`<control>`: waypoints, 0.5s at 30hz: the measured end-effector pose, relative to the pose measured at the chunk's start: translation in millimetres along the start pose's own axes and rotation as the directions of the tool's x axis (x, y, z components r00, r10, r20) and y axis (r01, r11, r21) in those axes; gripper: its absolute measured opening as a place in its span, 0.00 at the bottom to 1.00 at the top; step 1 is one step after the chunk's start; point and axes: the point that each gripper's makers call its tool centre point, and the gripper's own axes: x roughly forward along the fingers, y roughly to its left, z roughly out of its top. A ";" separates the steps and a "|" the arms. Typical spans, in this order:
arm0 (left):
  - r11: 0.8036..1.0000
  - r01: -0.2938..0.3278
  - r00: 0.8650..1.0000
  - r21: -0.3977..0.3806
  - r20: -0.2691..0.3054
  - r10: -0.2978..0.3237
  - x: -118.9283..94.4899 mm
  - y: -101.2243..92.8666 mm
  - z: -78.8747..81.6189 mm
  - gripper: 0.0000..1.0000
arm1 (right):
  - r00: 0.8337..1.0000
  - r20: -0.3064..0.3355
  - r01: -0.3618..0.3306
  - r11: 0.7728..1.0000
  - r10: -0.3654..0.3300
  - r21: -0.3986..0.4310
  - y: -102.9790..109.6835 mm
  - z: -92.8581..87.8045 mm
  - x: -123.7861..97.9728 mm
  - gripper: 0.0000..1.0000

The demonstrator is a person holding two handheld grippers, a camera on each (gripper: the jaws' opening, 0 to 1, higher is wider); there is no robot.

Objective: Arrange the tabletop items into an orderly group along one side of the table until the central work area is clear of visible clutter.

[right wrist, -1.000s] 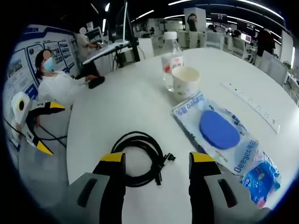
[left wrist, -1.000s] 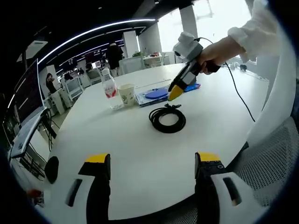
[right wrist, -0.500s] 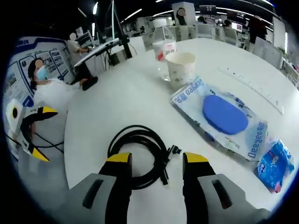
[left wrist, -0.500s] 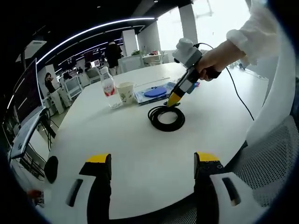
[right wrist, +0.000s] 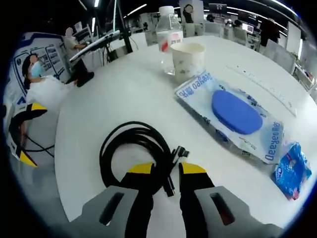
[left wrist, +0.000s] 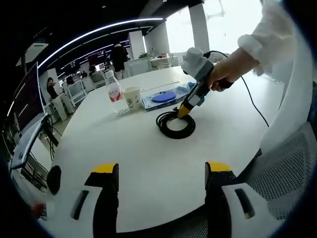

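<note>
My right claw [right wrist: 166, 171] pinches narrow around the coiled black cable [right wrist: 133, 156] on the surface [right wrist: 109, 94]; my left claw [left wrist: 161, 173] hangs wide. Next I'd grip firmly and carry it beside the bottle [right wrist: 168, 29].

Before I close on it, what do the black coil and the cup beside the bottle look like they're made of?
Black coil: looks like rubber- or plastic-sheathed cable, matte, looping limply, plug at one end. Cup: probably paper, dull off-white with a faint printed pattern.

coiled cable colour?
Black; the coiled cable shows best in the right gripper view.
</note>
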 end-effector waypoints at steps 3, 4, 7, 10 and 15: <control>1.000 -0.001 1.000 -0.001 0.000 0.001 -0.4 0.2 0.4 0.72 | 1.000 -0.007 -0.010 0.999 0.009 -0.038 2.1 0.8 0.6 0.15; 1.000 -0.001 1.000 -0.001 -0.002 0.001 -0.5 0.2 0.2 0.71 | 1.000 -0.017 -0.023 0.999 0.022 -0.045 3.7 0.1 1.6 0.14; 1.000 -0.001 1.000 0.003 -0.006 0.001 -0.3 0.0 -0.5 0.71 | 0.999 -0.032 -0.003 1.000 0.003 -0.014 -0.1 1.9 3.8 0.12; 1.000 -0.005 1.000 0.007 -0.023 0.005 0.3 1.0 -3.9 0.70 | 1.000 -0.024 0.000 0.991 0.003 0.132 -0.6 2.7 3.5 0.09; 1.000 -0.006 1.000 0.004 -0.024 0.006 0.3 1.4 -4.0 0.69 | 0.999 0.012 -0.036 0.964 0.034 0.264 -0.1 3.3 -4.5 0.08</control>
